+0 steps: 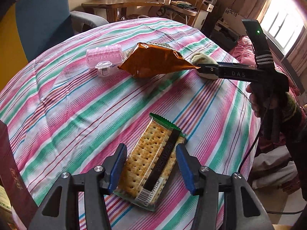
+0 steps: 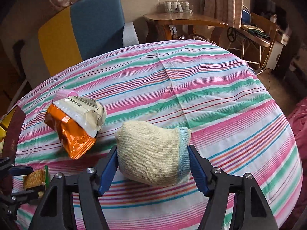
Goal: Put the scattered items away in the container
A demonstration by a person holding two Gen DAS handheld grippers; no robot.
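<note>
My left gripper point(image 1: 151, 167) points down at the striped tablecloth point(image 1: 76, 105), shut on a green-edged cracker packet point(image 1: 147, 157); both blue pads touch its long sides. In the right wrist view that packet point(image 2: 34, 178) sits low at the left. My right gripper point(image 2: 153, 169) is shut on a cream knitted glove with a blue cuff point(image 2: 151, 153), which fills the gap between the pads. From the left wrist view, the right gripper point(image 1: 200, 70) reaches in from the right around the glove point(image 1: 203, 58). An orange snack bag point(image 1: 153, 61) point(image 2: 73, 132) lies just left of the glove.
A pink plastic box point(image 1: 104, 54) and a small clear box point(image 1: 103, 69) lie beyond the snack bag. A dark red box point(image 1: 11, 172) point(image 2: 13, 132) stands at the table's left edge. A blue and yellow armchair point(image 2: 92, 25) and a wooden table point(image 2: 182, 19) stand behind.
</note>
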